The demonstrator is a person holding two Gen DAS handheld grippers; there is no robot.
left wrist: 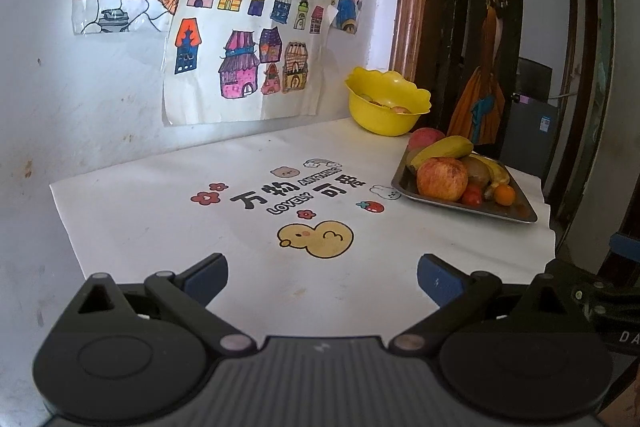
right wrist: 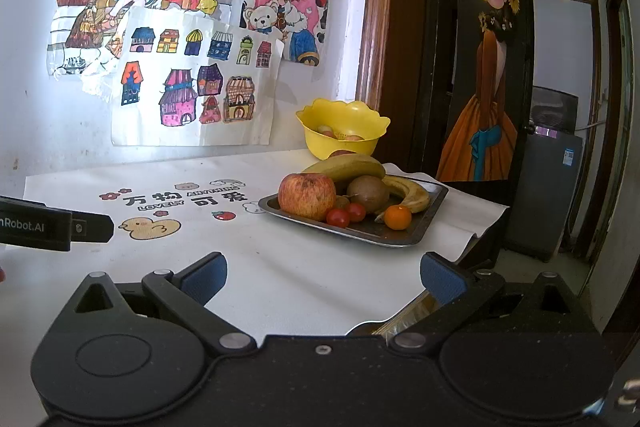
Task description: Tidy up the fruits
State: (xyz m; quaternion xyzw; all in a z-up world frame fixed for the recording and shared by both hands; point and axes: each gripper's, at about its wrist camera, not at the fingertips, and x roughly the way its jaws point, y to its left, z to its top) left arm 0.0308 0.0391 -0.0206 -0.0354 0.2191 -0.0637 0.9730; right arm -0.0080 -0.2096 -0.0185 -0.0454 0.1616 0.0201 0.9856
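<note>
We held the right hand-held gripper (right wrist: 322, 277) wide and empty; the tray (right wrist: 416, 235) of fruit lay ahead-right, nearer it than the left hand-held gripper (left wrist: 322, 277), also wide.

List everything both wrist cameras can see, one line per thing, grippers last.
metal tray: one, grey, right side of the table, holding fruit
apple: one, red-yellow, left end of the tray
bananas: two, yellow with brown spots, back of the tray
kiwi: one, brown, middle of the tray
cherry tomatoes: two, red, front of the tray
small orange: one, orange, front right of the tray
yellow bowl: one, behind the tray by the wall, some fruit inside
table cover: one, white, printed duck and lettering
drawings: several, coloured, on the wall
left gripper: open, empty
right gripper: open, empty
</note>
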